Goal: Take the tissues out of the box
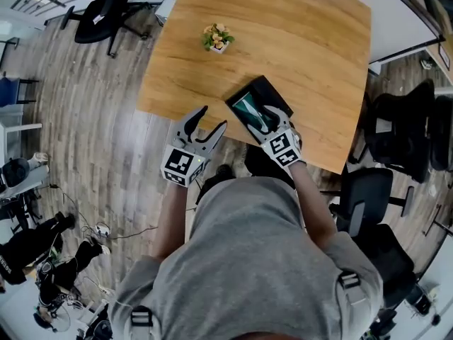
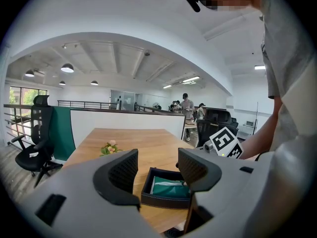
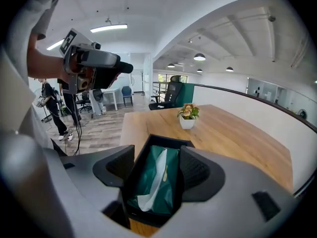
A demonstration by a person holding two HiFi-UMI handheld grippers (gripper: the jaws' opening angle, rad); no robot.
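A black open box (image 1: pixel 263 85) lies near the front edge of the wooden table (image 1: pixel 297 34). Inside it is a green tissue pack (image 1: pixel 249 107). In the right gripper view a white tissue (image 3: pixel 159 175) pokes out of the slit of the pack (image 3: pixel 148 182). My right gripper (image 1: pixel 271 119) hovers over the near end of the box (image 3: pixel 166 139), jaws open on either side of the pack and pressing on nothing. My left gripper (image 1: pixel 214 117) is open and empty at the table's front edge, left of the box (image 2: pixel 166 202).
A small potted plant (image 1: pixel 218 37) stands mid-table beyond the box. Office chairs stand at the back left (image 1: pixel 102 9) and to the right (image 1: pixel 407 129) of the table. A low partition (image 2: pixel 124 123) runs along the table's far side. People stand in the background.
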